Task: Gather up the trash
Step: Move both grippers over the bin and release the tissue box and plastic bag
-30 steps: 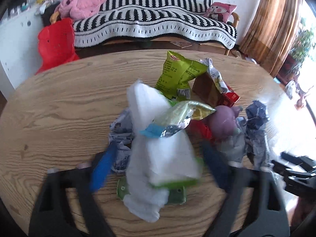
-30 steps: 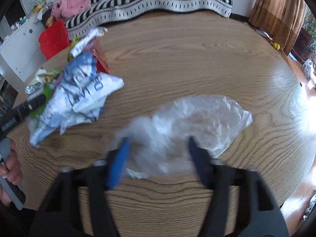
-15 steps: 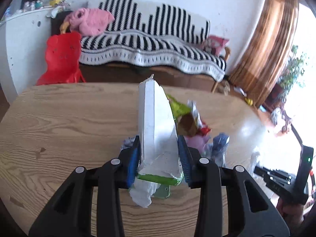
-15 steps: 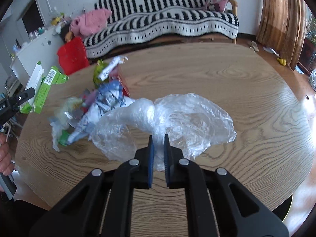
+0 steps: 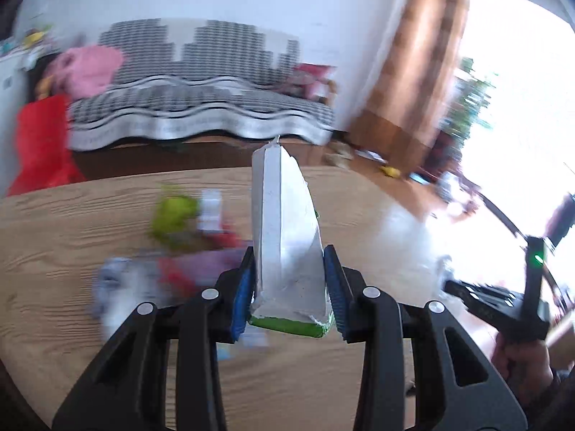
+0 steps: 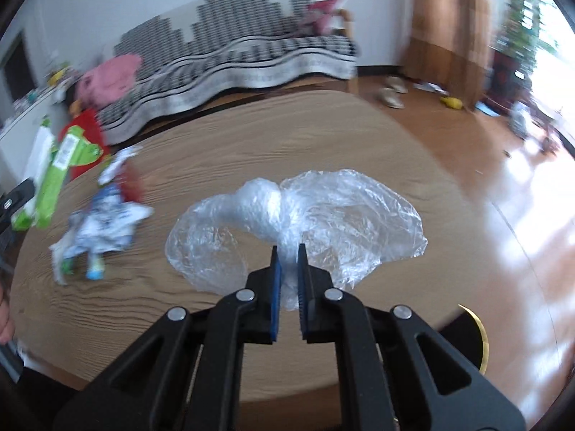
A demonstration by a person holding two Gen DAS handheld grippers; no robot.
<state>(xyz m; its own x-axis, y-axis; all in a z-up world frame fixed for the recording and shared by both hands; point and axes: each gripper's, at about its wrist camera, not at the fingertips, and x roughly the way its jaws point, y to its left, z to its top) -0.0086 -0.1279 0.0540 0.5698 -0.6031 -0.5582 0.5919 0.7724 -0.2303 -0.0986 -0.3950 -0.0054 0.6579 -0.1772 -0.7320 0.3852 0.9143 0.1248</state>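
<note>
Above the round wooden table [image 6: 359, 136], the left gripper [image 5: 287, 287] pinched a light, stiff white-and-green carton [image 5: 284, 237] low, while the right gripper [image 6: 287, 276] clamped the limp, slippery clear plastic bag [image 6: 323, 215] at its gathered neck.

wrapper pile [image 6: 100, 230] blocking table [image 6: 323, 136] left, right bare

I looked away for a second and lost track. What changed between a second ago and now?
Both hand-held grippers closed and lifted: the left hand-held gripper took hold of the white-and-green carton and raised it off the trash pile; the right hand-held gripper pinched the clear plastic bag and gathered it up. The remaining wrappers stayed on the wooden table.
</note>
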